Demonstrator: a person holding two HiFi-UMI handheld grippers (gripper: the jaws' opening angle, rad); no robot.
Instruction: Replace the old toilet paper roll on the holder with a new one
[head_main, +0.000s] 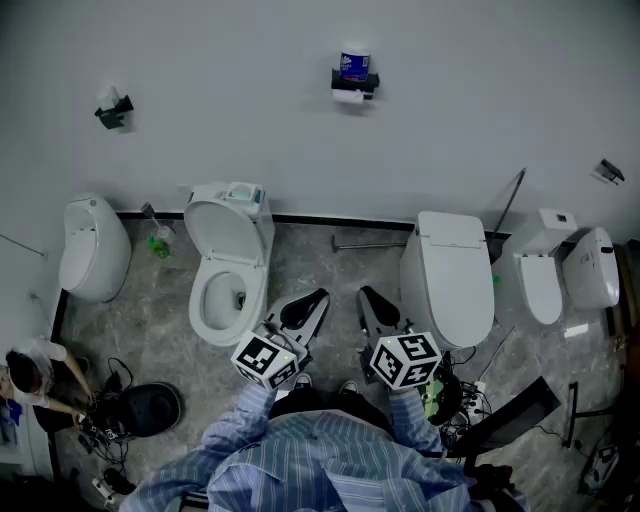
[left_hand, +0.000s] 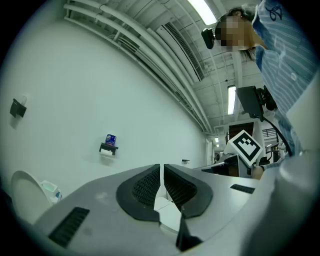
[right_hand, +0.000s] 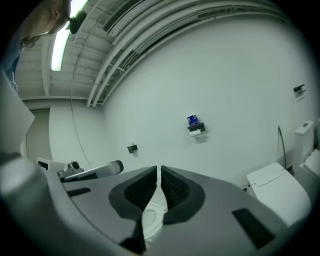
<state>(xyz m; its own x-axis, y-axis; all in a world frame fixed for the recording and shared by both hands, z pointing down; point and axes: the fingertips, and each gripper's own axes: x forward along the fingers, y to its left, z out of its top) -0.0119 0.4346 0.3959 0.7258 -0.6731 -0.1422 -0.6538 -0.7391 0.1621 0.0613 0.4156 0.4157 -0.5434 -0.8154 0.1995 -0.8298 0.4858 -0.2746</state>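
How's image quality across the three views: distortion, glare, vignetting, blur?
Head view: dim, even, bluish light with soft shadows; sharp enough to pick out the holder; edges bend slightly. Left gripper view: strong fisheye, black corners, ceiling light strip blown out, mosaic patch at top right. Right gripper view: same fisheye and dark corners, tube light glares at top left, near jaws look a bit soft.

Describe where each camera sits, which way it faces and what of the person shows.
Head view: on the head, down at open toilet; striped shirt, left hand-held gripper, right hand-held gripper show.
Left gripper view: on the left one, facing the wall; shut jaws, shirt.
Right gripper view: on the right one, facing the wall; shut jaws.
Shared: toilet paper holder, in all.
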